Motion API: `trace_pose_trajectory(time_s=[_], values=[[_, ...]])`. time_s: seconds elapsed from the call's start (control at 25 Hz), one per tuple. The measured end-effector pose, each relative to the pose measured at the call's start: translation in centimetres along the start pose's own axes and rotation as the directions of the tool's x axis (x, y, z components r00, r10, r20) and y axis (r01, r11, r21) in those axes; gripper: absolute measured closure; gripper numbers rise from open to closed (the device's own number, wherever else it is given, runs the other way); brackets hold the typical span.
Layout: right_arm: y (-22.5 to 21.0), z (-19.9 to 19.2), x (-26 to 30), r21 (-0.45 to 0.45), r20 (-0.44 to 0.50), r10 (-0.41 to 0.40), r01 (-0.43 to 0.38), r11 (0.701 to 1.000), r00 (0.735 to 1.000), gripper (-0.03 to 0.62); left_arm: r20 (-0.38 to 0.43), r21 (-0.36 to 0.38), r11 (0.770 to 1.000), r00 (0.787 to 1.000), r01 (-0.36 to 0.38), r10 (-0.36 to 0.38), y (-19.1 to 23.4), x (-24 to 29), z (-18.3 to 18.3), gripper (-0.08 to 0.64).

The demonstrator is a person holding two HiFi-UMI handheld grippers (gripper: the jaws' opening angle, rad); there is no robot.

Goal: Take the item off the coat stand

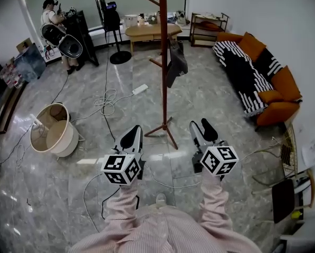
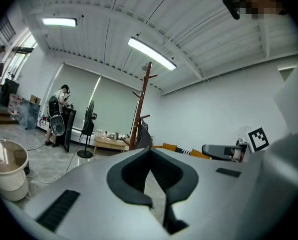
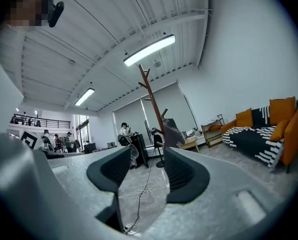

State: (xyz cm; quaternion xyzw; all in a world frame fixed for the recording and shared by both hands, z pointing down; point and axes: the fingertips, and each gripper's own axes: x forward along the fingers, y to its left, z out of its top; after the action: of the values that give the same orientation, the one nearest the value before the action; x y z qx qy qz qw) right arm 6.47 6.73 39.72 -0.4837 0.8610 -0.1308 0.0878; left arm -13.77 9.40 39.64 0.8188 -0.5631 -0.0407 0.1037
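Grippers first: the left gripper (image 1: 131, 137) has its dark, rubbery-looking pads (image 2: 131, 176) pinched together at the tips with nothing in them. The right gripper (image 1: 204, 128) is spread wide and empty too, with only floor showing through the gap. Both have smooth grey plastic bodies. Past them is the coat stand (image 1: 163, 62), a thin reddish-brown wooden pole with angled pegs and splayed feet, standing on a glossy marbled floor (image 1: 57, 194). The item (image 1: 176, 63) hangs from a peg partway up, well apart from both grippers. It's limp dark grey cloth, maybe a jacket, too small to say. The head view's edge cuts off the pole's top.
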Motion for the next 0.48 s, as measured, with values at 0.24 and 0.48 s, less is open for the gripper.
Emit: trace_pose_trajectory(time_s=[0.24,0.48], values=[[-1.2,0.9,4.8,-0.008,0.021,-0.029,0.03,1.0,0.999,0.397,-0.005,-0.006,1.0,1.0,0.016,-0.016,2.7,4.2,1.0,0.558],[-2.4,1.3,8.2,-0.057,0.01,-0.07,0.07,0.996,0.997,0.397,-0.024,-0.03,0.999,0.999,0.026,-0.027,4.0,7.0,0.5,0.558]])
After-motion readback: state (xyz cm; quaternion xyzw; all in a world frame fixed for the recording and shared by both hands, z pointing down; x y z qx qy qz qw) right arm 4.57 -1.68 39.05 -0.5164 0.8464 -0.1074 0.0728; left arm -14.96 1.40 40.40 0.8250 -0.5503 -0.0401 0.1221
